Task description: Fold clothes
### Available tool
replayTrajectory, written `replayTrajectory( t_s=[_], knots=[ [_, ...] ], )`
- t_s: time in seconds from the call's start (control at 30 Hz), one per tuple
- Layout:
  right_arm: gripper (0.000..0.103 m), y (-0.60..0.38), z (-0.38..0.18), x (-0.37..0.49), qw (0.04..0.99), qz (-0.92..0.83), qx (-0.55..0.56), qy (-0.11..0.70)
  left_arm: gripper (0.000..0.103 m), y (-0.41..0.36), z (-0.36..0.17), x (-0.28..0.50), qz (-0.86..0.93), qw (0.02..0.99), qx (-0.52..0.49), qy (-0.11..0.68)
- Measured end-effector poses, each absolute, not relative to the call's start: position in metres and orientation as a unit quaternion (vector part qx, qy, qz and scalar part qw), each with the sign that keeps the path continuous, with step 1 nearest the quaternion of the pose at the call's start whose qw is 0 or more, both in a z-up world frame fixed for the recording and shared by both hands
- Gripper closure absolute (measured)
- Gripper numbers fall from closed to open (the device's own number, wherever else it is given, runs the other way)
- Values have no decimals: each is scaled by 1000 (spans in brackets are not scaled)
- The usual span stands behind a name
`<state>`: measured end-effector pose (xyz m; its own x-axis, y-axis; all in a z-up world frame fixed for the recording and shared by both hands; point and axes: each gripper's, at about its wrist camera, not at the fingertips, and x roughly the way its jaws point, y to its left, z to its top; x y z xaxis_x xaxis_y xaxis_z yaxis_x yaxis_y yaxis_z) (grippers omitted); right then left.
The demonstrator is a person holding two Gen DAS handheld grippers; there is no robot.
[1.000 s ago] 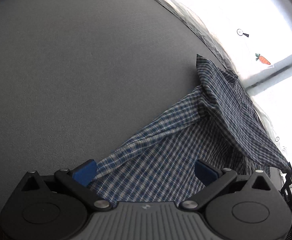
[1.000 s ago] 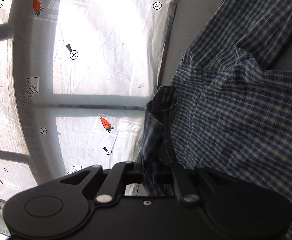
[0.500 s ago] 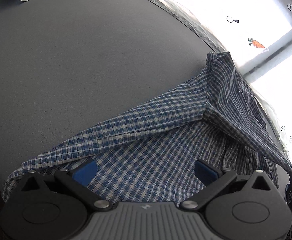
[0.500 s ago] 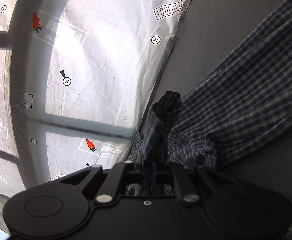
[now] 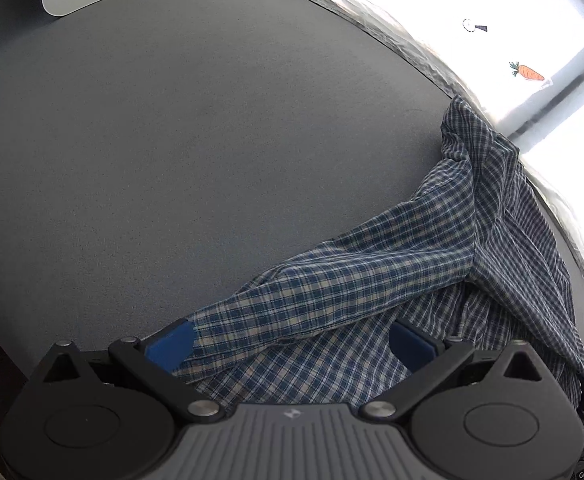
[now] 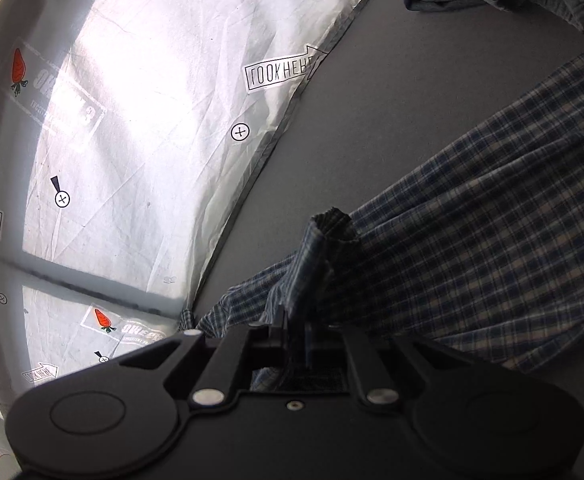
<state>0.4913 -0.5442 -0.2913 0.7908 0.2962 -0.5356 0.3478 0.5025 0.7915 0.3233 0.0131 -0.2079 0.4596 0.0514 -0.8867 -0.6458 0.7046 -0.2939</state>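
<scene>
Left wrist: left claw (image 5: 290, 344) open, blue pads wide apart, over shirt (image 5: 371, 280) lying lower right on grey desk (image 5: 172, 140). Right wrist: right claw (image 6: 292, 328) clamped on bunched shirt (image 6: 471, 240) fold, bottom centre; rest spreads right.
</scene>
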Motion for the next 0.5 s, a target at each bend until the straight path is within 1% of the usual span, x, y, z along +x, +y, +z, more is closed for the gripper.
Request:
replayTrajectory(
  t_s=[0.13,0.23,0.3,0.37,0.5],
  knots=[
    [94,-542,-307,490,802,-35,475,361,0,19,-209,318,230,788,-325,470],
    [92,-543,-311,485,798,-36,480,362,0,18,-209,312,233,791,-318,468],
    [87,-543,-309,481,800,-39,478,360,0,16,-209,304,232,794,-314,467],
    [85,-543,-305,475,808,-44,469,354,0,10,-207,289,231,797,-307,467],
    [76,-540,-295,447,815,-43,468,339,0,15,-207,261,229,797,-305,469]
  ],
)
